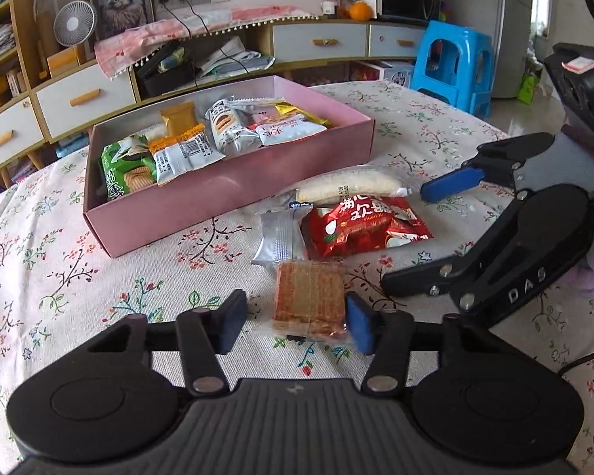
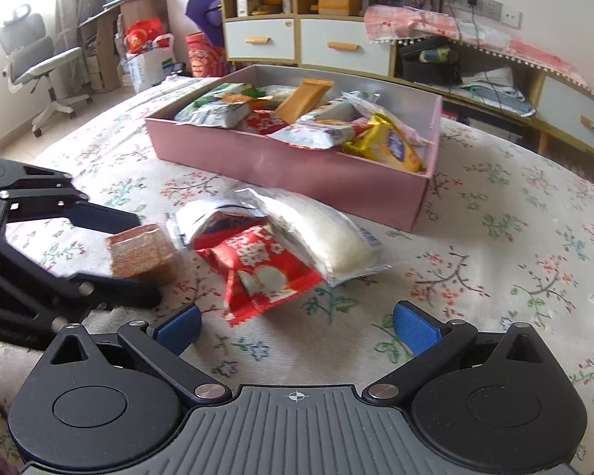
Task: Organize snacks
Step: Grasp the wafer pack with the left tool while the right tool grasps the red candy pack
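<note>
Landmark: the shallow pink cardboard box [image 1: 233, 194], open-topped, on the floral tablecloth [image 1: 59, 261]; every place below is told from it.
Box contents: crinkly foil and plastic snack packets, among them a green cracker bag [image 1: 128, 172] at its left end and a yellow foil packet [image 2: 388, 146] at the other.
Still outside: four snacks in a loose cluster just in front of the box's long wall.
Wafer block [image 1: 309, 300]: flat brown square of layered wafers in clear film, the farthest of the four from the box; stiff, brittle edges.
Red packet [image 1: 366, 225]: glossy red foil pillow, nearer the box, overlapping its neighbours.
Silver packet [image 1: 278, 237]: small matte foil wrapper, touching the red one's left side.
White roll [image 1: 346, 187]: long soft white bun in clear plastic, closest to the box wall.
Left gripper [image 1: 299, 322]: jaws narrowed around the wafer block; the right-hand pad touches its film, the left-hand pad stands clear, so not yet a firm clamp.
Right gripper [image 2: 297, 330]: released, jaws wide, nothing between them, aimed at the red packet.
Risk, wafers: a one-sided squeeze could skid the block sideways or crack its layers.
Risk, film: slick wrap may slip once lifted.
Risk, crowding: both tools work close together and could collide over the cluster.
</note>
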A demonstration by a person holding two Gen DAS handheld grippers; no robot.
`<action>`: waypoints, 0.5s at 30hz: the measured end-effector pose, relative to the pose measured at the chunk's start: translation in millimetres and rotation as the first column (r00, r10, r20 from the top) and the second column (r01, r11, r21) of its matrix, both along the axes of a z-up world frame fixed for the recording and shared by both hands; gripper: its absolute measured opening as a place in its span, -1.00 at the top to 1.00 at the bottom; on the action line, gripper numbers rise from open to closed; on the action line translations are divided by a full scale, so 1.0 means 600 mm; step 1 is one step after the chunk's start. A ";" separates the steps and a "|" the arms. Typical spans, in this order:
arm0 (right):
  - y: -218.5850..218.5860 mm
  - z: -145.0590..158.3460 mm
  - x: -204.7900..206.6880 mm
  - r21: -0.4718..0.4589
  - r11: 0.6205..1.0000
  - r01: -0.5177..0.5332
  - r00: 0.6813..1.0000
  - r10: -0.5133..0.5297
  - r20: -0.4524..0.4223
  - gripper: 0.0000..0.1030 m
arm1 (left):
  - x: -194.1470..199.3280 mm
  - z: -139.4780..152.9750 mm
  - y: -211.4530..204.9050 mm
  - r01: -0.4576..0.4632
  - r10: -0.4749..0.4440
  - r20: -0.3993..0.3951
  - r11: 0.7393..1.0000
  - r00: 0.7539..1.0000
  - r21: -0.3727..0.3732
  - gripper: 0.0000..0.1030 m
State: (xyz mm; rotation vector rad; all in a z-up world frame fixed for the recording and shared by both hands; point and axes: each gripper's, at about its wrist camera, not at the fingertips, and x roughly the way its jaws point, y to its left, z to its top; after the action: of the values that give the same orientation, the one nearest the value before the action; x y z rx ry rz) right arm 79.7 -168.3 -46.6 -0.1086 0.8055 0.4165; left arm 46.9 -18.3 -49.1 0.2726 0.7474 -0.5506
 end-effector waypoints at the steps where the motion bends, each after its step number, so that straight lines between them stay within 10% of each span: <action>1: 0.003 0.001 -0.001 0.004 1.000 -0.009 1.000 0.009 -0.002 -1.00 | -0.001 0.001 0.001 -0.004 0.004 0.000 1.000 1.000 -0.002 0.14; 15: 0.037 0.015 0.009 0.044 0.998 -0.034 0.999 0.035 -0.015 -0.61 | 0.008 0.012 0.043 -0.086 0.086 -0.019 0.996 0.996 -0.020 0.17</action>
State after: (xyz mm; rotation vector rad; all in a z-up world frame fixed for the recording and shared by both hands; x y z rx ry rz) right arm 85.0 -145.8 -37.8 -0.0788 0.8107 0.4677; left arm 51.5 7.5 -42.2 0.2152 0.7667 -0.4796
